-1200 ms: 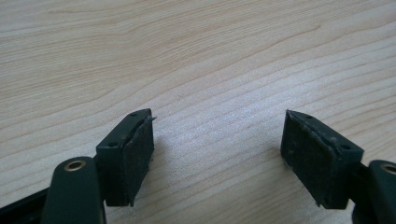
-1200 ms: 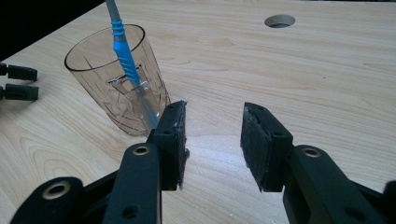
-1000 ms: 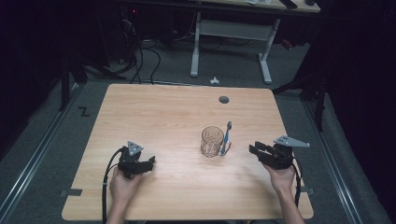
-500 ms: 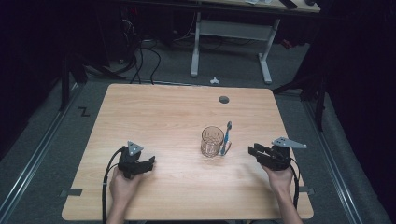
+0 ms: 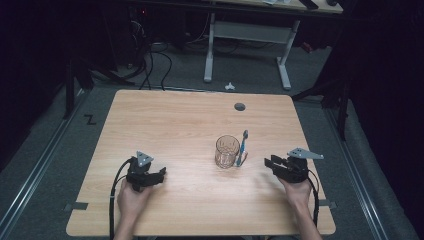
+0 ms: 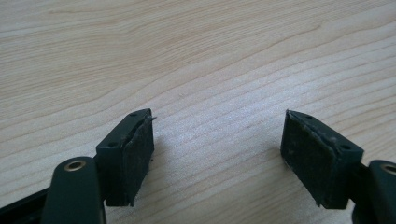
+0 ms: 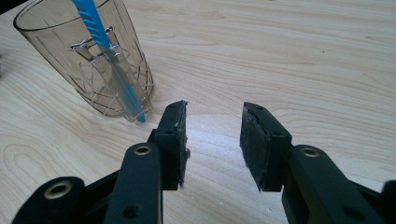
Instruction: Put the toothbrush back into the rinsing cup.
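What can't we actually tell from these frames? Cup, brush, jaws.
- Clear plastic cup: rim cut off by the top edge of the right gripper view.
- Blue toothbrush: too small in the high view to tell whether it stands inside the cup or leans outside; in the right gripper view its head is cropped.
- Left gripper: in the high view its own body and the hand hide the jaws.
- Round dark spot on the wooden table: too small to identify.

one clear glass (image 5: 227, 151), one blue toothbrush (image 5: 242, 147), two tools, left tool (image 5: 159, 176), right tool (image 5: 268, 162), one table (image 5: 175, 120)
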Demonstrator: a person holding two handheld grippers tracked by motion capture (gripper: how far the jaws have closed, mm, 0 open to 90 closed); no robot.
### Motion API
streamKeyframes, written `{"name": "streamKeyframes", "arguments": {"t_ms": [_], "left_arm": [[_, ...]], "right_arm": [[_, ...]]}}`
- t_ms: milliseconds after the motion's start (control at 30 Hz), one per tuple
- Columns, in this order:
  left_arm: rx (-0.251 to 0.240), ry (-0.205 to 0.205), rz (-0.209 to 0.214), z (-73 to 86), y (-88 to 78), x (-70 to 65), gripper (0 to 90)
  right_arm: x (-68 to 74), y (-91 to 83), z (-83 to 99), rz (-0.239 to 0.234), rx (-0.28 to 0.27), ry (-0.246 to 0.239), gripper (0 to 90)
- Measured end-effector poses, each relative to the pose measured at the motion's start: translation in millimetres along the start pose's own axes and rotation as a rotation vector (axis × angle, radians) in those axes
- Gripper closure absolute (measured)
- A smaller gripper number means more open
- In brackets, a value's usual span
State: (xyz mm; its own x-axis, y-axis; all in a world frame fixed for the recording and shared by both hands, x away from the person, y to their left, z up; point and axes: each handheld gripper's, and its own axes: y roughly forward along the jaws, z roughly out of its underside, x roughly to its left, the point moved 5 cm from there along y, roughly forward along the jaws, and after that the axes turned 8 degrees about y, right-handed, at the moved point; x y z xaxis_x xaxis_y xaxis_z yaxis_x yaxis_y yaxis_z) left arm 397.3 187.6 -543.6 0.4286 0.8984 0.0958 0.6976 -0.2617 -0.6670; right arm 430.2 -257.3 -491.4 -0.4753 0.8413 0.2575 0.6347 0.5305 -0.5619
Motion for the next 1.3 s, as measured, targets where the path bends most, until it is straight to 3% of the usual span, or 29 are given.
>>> {"name": "streamKeyframes", "arguments": {"t_ms": [333,933,1300], "left_arm": [[0.000,0.000,0.000,0.0,0.0,0.0,26.1],[0.000,0.000,0.000,0.0,0.0,0.0,26.2],[0.000,0.000,0.000,0.0,0.0,0.0,26.1]], "right_arm": [[-1.3,8.0,2.7,0.010,0.008,-0.011,61.3],[-6.3,22.9,16.2,0.022,0.037,0.010,60.7],[-9.3,33.7,22.0,0.065,0.075,-0.009,57.9]]}}
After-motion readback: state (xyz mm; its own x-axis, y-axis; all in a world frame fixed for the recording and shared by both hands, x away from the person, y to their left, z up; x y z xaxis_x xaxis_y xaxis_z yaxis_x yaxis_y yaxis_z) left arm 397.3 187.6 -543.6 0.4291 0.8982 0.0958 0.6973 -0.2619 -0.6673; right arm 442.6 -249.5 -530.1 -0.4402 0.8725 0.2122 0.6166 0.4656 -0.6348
